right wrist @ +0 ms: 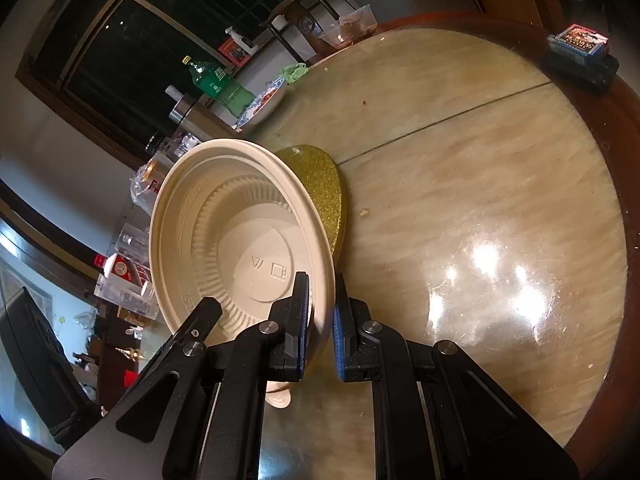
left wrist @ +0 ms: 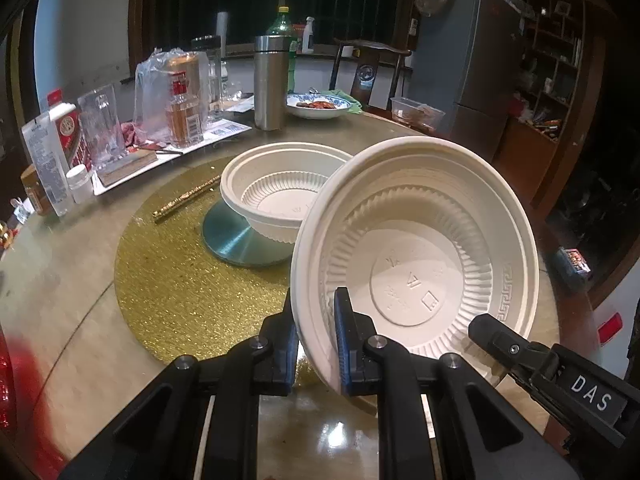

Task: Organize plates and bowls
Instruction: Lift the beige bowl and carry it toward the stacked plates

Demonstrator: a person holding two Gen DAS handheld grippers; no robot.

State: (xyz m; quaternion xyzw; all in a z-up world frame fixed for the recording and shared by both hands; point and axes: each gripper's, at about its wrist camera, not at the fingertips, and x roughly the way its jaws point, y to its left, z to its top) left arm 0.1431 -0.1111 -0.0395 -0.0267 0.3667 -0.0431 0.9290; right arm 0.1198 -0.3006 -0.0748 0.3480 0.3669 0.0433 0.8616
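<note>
Above the near edge of the desk (right wrist: 480,160), I am holding one white bowl (left wrist: 416,264) tipped on its side, off the surface. My left gripper (left wrist: 316,344) is pinching one side of its rim, fingers closed on the wall. My right gripper (right wrist: 320,332) is straddling the opposite rim; its inner pad is touching, but I am seeing a slight gap at the outer one, so I am judging that grip loose or not yet closed. Farther in, another white bowl (left wrist: 280,188) is sitting upright on a teal disc (left wrist: 232,236) over the gold mat (left wrist: 168,280); whether it is one bowl or several nested, I cannot tell. Judging by this, nesting the held bowl there is what is left. Both grippers are reaching forward, converging on the bowl from opposite sides.
</note>
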